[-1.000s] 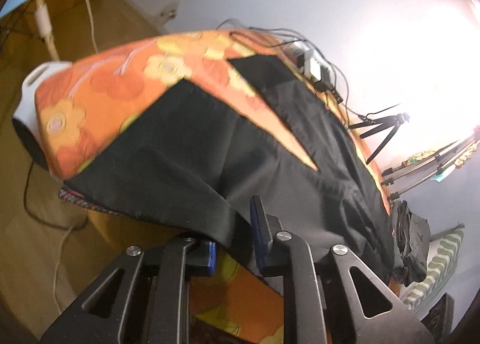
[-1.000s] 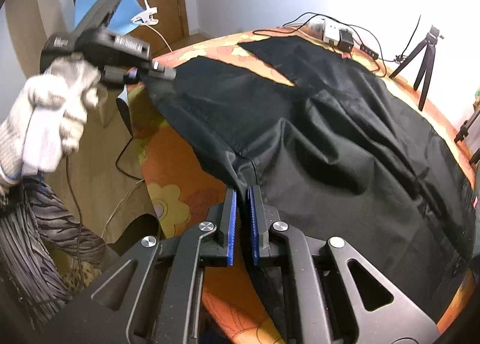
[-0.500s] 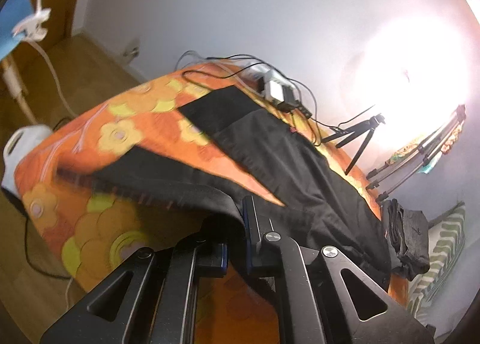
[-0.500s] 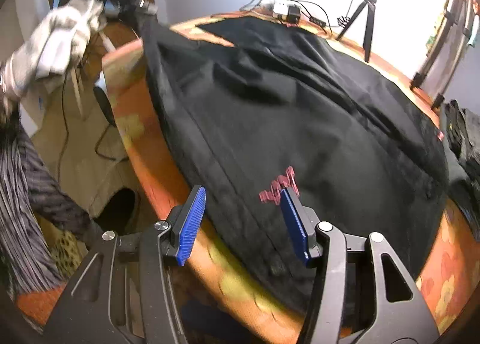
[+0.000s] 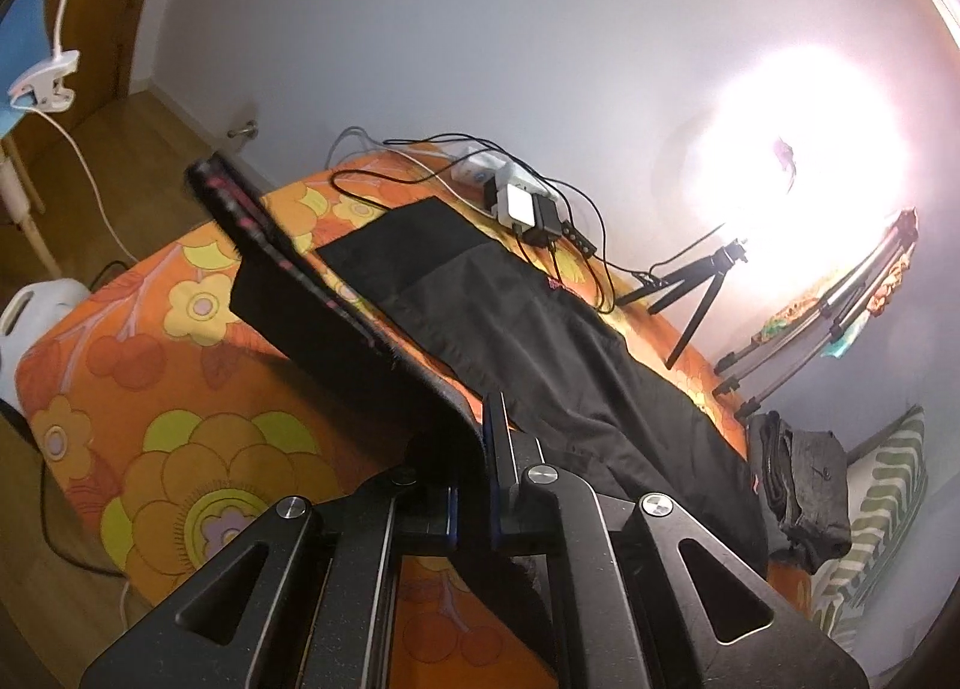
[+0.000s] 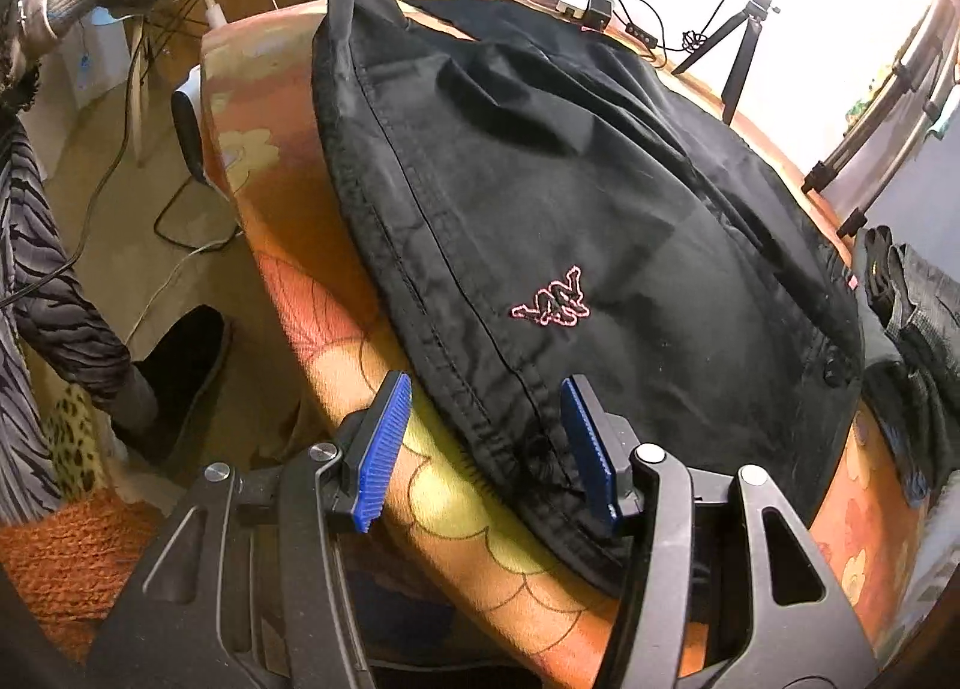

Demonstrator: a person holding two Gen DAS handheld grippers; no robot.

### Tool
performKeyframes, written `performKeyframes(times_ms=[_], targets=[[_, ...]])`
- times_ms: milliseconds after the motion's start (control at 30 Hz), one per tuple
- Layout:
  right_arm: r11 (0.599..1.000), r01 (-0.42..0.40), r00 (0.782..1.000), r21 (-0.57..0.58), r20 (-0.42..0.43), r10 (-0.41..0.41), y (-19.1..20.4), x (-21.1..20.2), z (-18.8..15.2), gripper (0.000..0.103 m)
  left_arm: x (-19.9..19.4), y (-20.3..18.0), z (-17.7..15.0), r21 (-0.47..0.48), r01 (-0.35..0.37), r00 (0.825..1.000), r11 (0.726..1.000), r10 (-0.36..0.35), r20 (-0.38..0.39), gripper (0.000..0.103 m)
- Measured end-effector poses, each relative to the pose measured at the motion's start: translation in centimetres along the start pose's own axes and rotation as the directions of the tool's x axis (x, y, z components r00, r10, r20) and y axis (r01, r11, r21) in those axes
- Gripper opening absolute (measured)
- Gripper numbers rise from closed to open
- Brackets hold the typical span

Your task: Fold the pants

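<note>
The left gripper [image 5: 471, 485] has clamped one trouser leg's hem and raised it off the table since a second ago. The right gripper [image 6: 486, 449] has released, its jaws now standing apart astride the waistband. The pants [image 6: 570, 197] lie ahead of both, half lifted, so the lengthwise fold appears begun. An orange floral cloth [image 5: 180, 389] covers the table; a tripod [image 5: 696, 293] and chargers [image 5: 522, 206] stand beyond.

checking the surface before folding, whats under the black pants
An orange flowered cover lies under the black pants, showing around their edges. The part beneath the fabric is hidden.
</note>
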State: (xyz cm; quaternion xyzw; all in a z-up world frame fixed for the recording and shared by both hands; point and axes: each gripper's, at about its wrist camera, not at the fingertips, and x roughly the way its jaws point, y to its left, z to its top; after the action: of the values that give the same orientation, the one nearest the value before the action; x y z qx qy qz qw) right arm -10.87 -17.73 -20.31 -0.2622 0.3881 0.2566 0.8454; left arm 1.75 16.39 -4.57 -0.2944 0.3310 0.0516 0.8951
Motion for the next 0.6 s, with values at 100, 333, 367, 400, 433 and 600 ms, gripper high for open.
performKeyframes(times_ms=[100,333,367,400,433,600], targets=[[0.999,-0.017,1.000,0.027,-0.007,0.018,-0.3,0.1,0.1,0.050,0.0,0.1,0.1,-0.008,0.005,1.000,1.000,-0.005,-0.005,0.005],[0.999,-0.043,0.999,0.016,-0.016,0.043,0.1,0.3,0.4,0.014,-0.1,0.1,0.3,-0.015,0.014,1.000,1.000,-0.014,-0.003,0.004],[0.999,-0.042,0.999,0.008,-0.018,0.042,0.3,0.4,0.5,0.012,-0.1,0.0,0.3,-0.010,0.014,1.000,1.000,-0.014,0.000,0.004],[1.000,-0.025,1.000,-0.002,-0.018,0.025,0.5,0.4,0.6,0.008,-0.2,-0.1,0.2,-0.003,0.014,1.000,1.000,-0.014,0.003,0.004],[1.000,-0.012,1.000,-0.009,-0.017,0.012,0.7,0.4,0.7,0.004,-0.3,-0.1,0.2,0.001,0.012,1.000,1.000,-0.012,0.005,0.004],[0.998,0.044,0.998,0.042,0.035,-0.046,-0.2,-1.1,1.7,0.003,-0.8,-0.2,0.5,-0.014,0.024,1.000,1.000,-0.023,0.012,0.004]])
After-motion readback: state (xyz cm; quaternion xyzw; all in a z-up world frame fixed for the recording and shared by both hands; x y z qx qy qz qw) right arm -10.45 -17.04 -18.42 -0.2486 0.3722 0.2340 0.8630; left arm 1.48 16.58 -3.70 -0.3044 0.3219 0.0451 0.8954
